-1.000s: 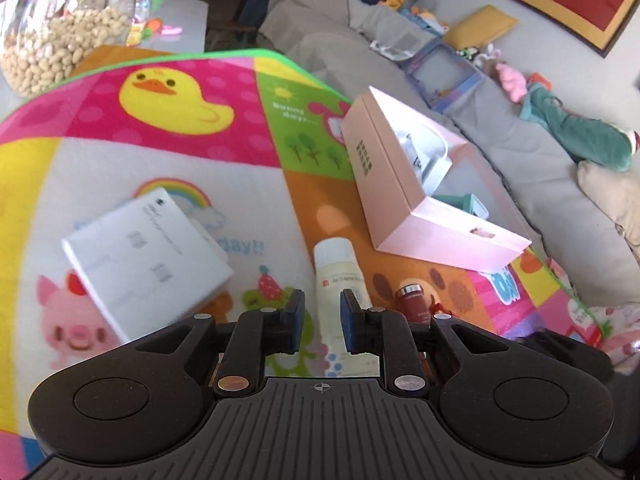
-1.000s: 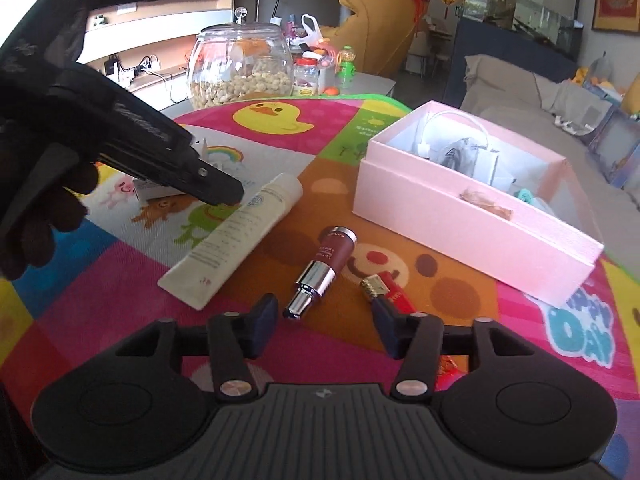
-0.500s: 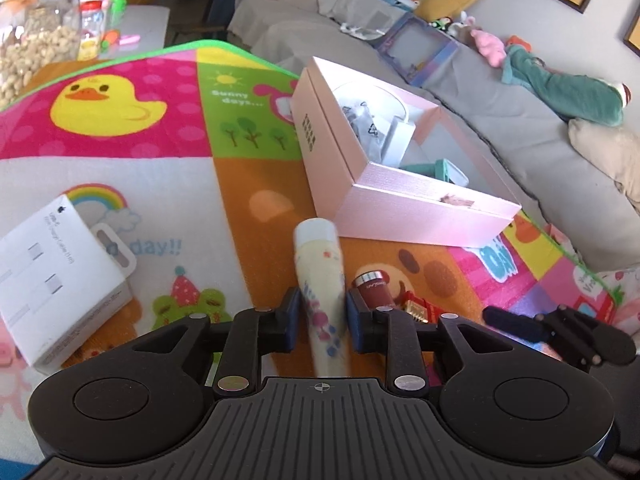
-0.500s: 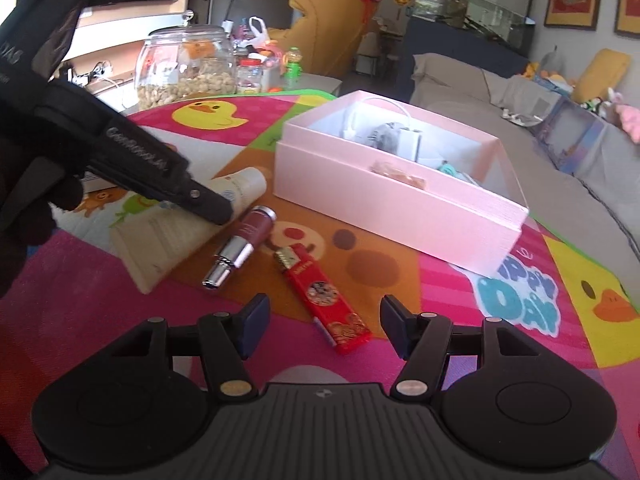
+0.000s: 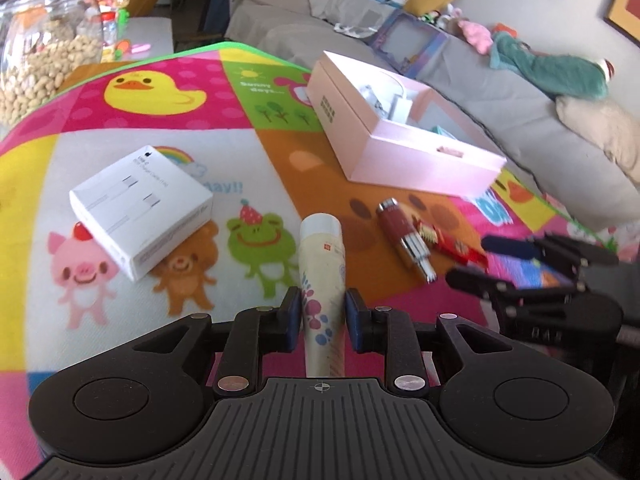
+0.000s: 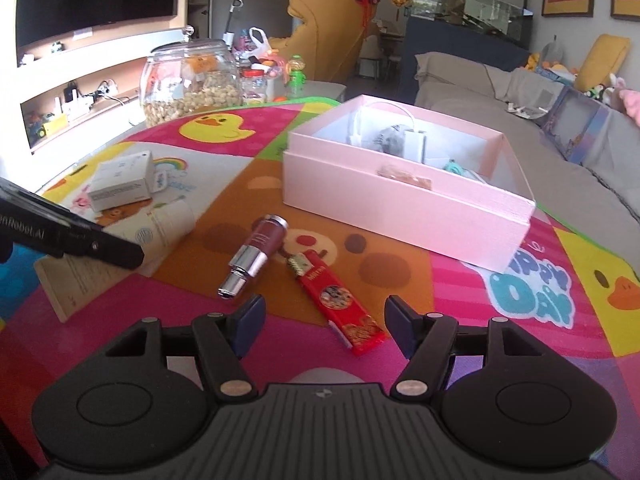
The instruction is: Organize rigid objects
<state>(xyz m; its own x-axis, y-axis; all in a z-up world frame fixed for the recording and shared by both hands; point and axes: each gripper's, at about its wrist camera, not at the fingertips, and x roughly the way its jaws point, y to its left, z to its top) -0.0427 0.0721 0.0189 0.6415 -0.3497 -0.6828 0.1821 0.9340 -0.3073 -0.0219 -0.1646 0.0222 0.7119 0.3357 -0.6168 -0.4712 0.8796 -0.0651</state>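
Note:
My left gripper (image 5: 322, 314) is shut on a cream tube (image 5: 322, 264), its cap end pointing away from me; the tube also shows in the right wrist view (image 6: 120, 248) under the left gripper's fingers (image 6: 116, 250). My right gripper (image 6: 325, 326) is open and empty, just short of a red packet (image 6: 340, 304) and a dark red bottle with a silver end (image 6: 256, 256). Both lie on the colourful mat in front of an open pink box (image 6: 404, 208) holding several small items. The box (image 5: 400, 148), bottle (image 5: 404, 236) and packet (image 5: 452, 244) show in the left view too.
A white flat box (image 5: 140, 208) lies on the mat to the left. A glass jar of nuts (image 6: 192, 80) stands at the mat's far edge. A grey sofa (image 5: 500, 92) with toys and cushions runs along the right.
My left gripper has closed on the cream tube and turned it lengthwise between the fingers. My right gripper has shifted so the red packet lies between its open fingers' line.

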